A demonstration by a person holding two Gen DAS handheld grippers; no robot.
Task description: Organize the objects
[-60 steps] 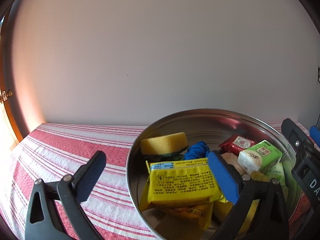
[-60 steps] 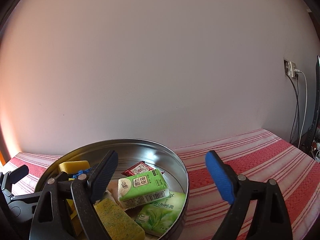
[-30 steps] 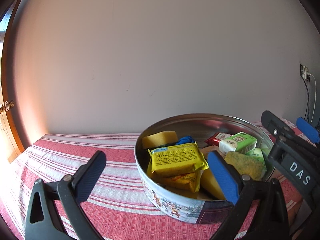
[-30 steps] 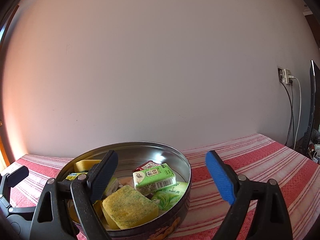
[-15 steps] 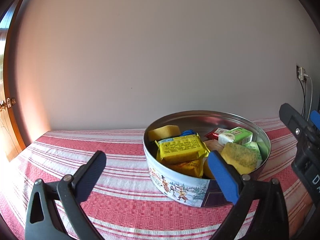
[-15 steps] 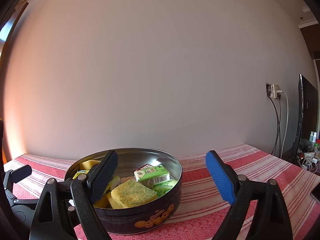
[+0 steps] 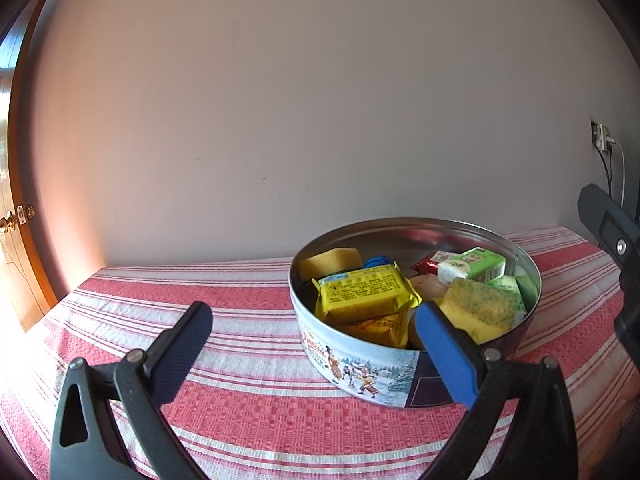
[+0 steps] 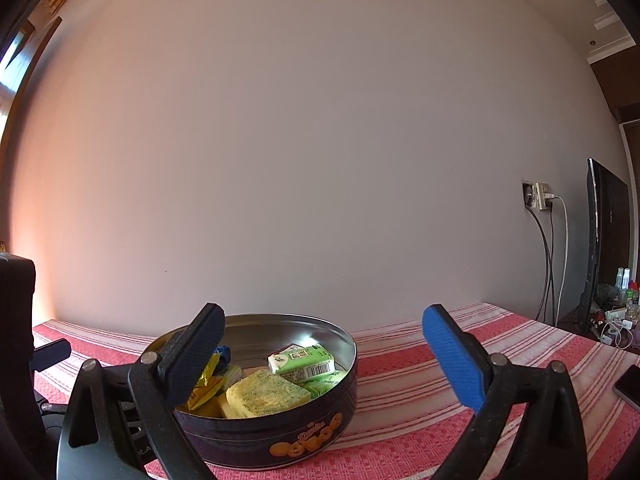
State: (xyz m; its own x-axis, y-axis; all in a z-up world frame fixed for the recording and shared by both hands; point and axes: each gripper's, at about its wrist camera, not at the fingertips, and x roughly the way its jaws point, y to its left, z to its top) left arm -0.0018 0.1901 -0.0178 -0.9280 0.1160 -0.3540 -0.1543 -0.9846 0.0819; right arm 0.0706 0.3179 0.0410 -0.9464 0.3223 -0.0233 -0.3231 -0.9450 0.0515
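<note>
A round cookie tin (image 7: 360, 368) (image 8: 280, 436) stands on the red striped tablecloth (image 7: 240, 320). It holds yellow packets (image 7: 362, 290), a yellow sponge (image 7: 476, 314) (image 8: 266, 394), a second sponge (image 7: 330, 262), green tissue packs (image 7: 474, 264) (image 8: 304, 362), a red sachet (image 7: 434, 260) and something blue (image 7: 376, 260). My left gripper (image 7: 312, 344) is open and empty, in front of the tin's left side. My right gripper (image 8: 320, 356) is open and empty, in front of the tin's right side.
A plain wall runs behind the table. A wooden door (image 7: 16, 240) is at the far left. A wall socket with cables (image 8: 540, 196), a dark screen (image 8: 604, 248) and a phone (image 8: 630, 386) are at the right.
Both grippers have drawn back and risen away from the tin, which now looks smaller and shows its outer side. Both stay open and empty.
</note>
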